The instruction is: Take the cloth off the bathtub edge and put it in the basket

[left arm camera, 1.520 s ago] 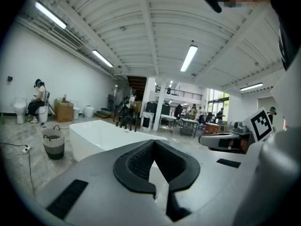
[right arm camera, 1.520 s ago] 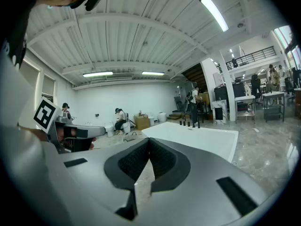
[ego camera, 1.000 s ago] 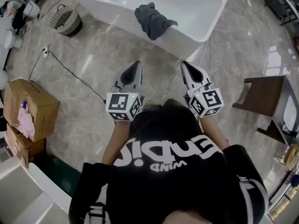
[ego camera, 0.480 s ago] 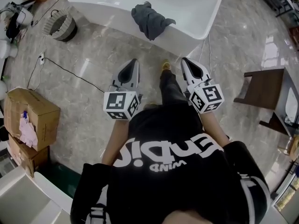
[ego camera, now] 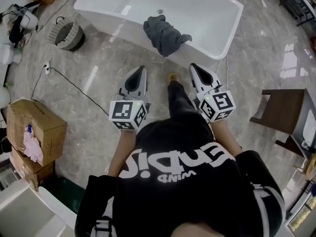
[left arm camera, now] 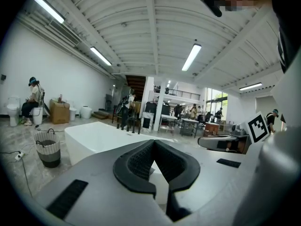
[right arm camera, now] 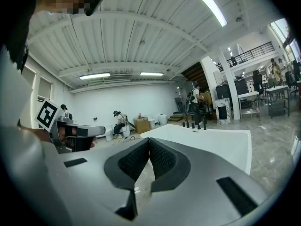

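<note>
A dark grey cloth (ego camera: 165, 35) hangs over the near rim of the white bathtub (ego camera: 207, 4), bunched and draping down both sides. My left gripper (ego camera: 143, 68) and my right gripper (ego camera: 192, 66) are held side by side, short of the tub, with the cloth ahead and between them. Both are shut with nothing in their jaws, tips meeting in the left gripper view (left arm camera: 153, 142) and the right gripper view (right arm camera: 148, 141). The striped woven basket (ego camera: 67, 35) stands on the floor at the tub's left end, also seen in the left gripper view (left arm camera: 48, 148).
A black cable (ego camera: 74, 78) runs across the marble floor left of me. Cardboard boxes (ego camera: 35, 127) sit at the far left. A dark wooden chair (ego camera: 284, 110) stands at the right. The person's leg and shoe (ego camera: 173, 78) show between the grippers.
Both grippers have moved forward together toward the bathtub, still shut. A leg has stepped out between them. The cloth hangs as before.
</note>
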`<state>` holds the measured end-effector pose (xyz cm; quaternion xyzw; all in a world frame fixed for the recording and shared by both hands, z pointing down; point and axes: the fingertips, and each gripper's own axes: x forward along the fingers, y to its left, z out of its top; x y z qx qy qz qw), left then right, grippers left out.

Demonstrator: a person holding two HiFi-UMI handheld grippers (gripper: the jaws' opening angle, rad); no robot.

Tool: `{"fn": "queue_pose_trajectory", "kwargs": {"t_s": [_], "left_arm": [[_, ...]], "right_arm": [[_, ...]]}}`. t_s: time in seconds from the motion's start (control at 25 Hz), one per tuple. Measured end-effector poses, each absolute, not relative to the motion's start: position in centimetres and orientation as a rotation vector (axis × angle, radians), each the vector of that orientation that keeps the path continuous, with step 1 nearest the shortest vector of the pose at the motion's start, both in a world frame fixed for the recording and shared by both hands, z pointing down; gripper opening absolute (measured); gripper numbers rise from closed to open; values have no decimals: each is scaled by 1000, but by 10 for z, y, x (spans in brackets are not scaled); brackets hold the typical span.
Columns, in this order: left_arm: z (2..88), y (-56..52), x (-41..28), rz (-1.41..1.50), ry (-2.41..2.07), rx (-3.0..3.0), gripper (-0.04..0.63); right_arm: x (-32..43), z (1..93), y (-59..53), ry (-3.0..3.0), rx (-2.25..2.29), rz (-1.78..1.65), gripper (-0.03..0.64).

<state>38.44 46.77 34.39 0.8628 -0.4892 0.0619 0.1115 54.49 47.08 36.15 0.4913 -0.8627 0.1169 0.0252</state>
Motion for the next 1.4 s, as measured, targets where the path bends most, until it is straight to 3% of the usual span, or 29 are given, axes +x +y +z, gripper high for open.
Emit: {"fn": "queue_pose_trajectory", "kwargs": {"t_s": [0.76,1.4], "left_arm": [[311,220,421,185,-1548,2488,12],[305,144,410,178,-1495,2516,12]], "right_arm": [[566,329,211,-2783,1285,343,14],[541,324,134,-2774,1331,364,14]]}}
